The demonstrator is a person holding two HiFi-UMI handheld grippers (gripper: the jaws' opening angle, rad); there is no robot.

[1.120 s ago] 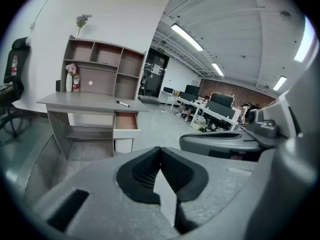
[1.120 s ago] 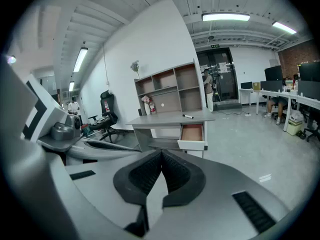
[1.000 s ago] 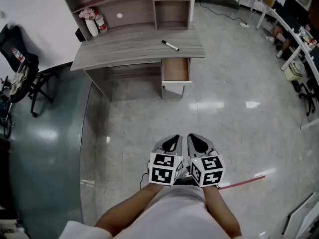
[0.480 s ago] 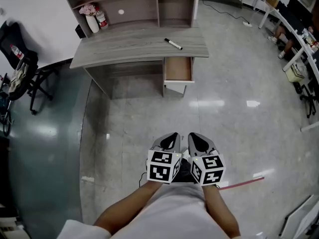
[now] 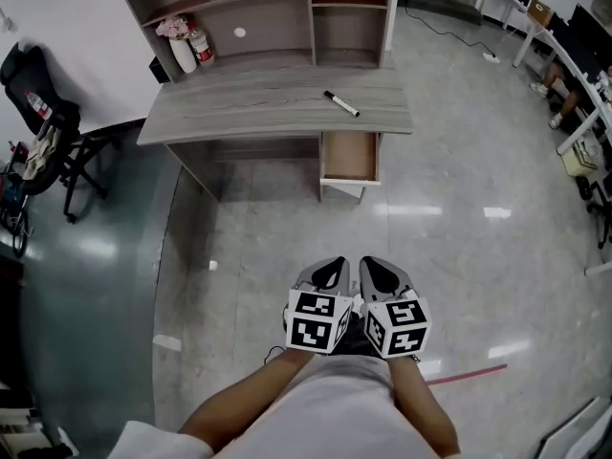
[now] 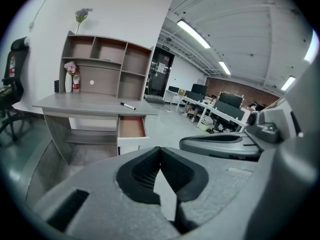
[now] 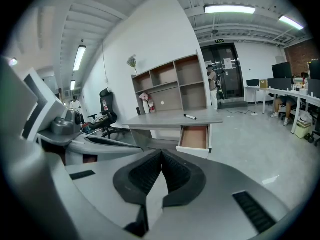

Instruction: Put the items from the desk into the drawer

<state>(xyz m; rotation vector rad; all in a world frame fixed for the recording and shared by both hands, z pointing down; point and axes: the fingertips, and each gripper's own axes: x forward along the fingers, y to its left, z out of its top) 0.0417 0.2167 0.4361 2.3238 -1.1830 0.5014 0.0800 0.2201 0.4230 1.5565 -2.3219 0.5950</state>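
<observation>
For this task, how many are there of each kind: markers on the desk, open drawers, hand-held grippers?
Marker: 1
Open drawer: 1
Hand-held gripper: 2, the left hand-held gripper and the right hand-held gripper, both shut and empty
Total: 4

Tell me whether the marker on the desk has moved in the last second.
No. The marker still lies on the desk just behind the open drawer; only the camera view shifted.
</observation>
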